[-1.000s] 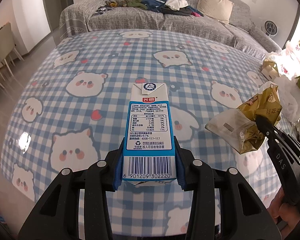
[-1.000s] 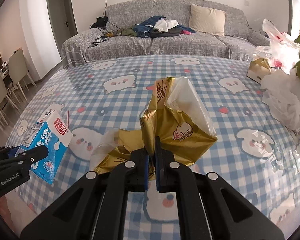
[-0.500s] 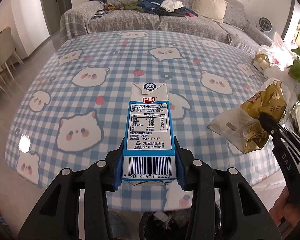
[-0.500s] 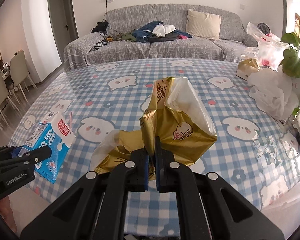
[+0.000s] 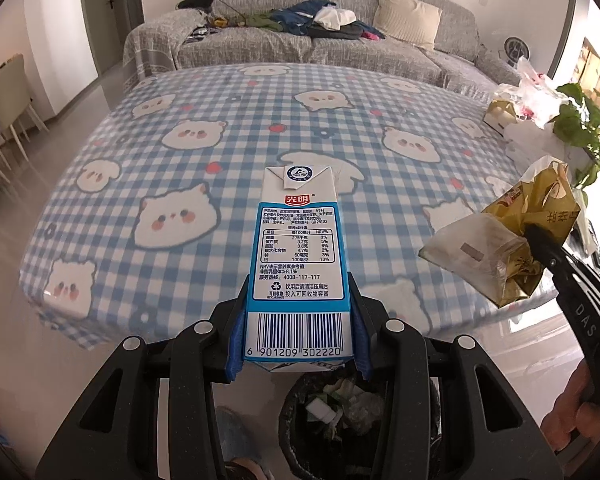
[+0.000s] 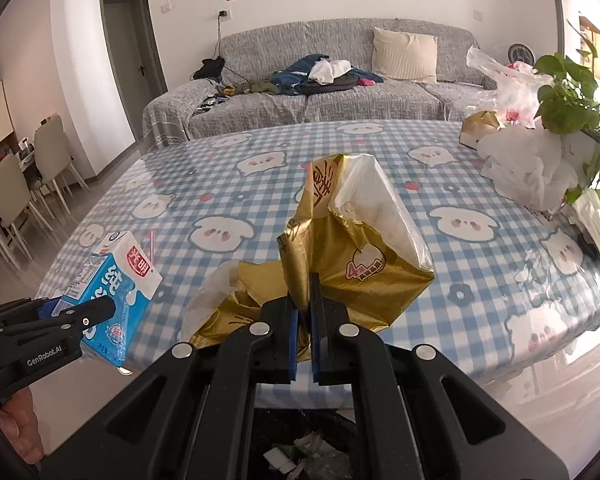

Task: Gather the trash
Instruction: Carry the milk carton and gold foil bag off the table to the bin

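The left gripper [image 5: 298, 322] grips a blue and white milk carton [image 5: 299, 256] by its lower end, the blue-padded fingers [image 5: 238, 334] pressed flat against both side walls and standing partly open at the carton's width. The carton points forward, its nutrition label and barcode facing up toward the camera. In the right wrist view the same carton [image 6: 114, 292] shows at the left edge, held clear of the bench [image 6: 260, 184].

The right gripper [image 6: 304, 308] is closed nearly all the way, its 2 fingers [image 6: 290, 330] pinching a crumpled gold foil wrapper [image 6: 340, 256] with a clear plastic part at its top. The wrapper [image 5: 512, 240] hangs in the air at the right of the left wrist view, off the bench.

Below both grippers, on the floor just in front of the bench's near edge, stands a dark bin [image 5: 336, 408] with scraps of paper and plastic inside; the carton's lower end sits over its rim.

The bench carries a blue checked cloth with cartoon animal faces. At its far right side lie white plastic bags [image 6: 528, 168], a small gold box [image 6: 480, 128] and a green plant [image 6: 572, 96]. A grey sofa [image 6: 340, 80] with clothes heaped on it stands behind
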Motion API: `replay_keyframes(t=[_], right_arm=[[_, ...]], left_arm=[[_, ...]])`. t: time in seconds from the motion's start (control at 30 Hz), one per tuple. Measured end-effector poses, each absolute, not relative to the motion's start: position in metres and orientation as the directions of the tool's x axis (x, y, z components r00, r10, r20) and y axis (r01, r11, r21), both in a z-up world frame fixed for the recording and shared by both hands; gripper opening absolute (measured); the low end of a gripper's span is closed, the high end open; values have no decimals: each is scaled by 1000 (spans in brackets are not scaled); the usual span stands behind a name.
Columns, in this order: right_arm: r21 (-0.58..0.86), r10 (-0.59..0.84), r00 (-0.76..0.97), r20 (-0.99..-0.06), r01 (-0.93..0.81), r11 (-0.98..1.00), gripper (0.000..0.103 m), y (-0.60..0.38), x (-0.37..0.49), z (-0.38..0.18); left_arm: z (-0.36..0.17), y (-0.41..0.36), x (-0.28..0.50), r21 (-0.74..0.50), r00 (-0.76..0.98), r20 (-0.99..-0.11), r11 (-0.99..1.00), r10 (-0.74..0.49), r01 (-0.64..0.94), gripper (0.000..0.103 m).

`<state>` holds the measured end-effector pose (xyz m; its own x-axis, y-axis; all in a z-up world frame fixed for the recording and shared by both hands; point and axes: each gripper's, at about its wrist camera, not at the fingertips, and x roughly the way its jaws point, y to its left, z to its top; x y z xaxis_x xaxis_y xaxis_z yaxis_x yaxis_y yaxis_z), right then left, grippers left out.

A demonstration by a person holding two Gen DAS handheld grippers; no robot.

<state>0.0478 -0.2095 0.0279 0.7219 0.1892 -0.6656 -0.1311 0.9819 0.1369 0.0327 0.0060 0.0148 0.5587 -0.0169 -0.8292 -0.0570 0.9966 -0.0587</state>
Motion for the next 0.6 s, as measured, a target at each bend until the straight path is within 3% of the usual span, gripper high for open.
replay_keyframes(t=[0.6], right_arm=[[149,216,717,-663,-157,976,4,-214,-28,11]], left_arm=[[-13,3,-58,-66,553,-832,998,-44,-20,41]])
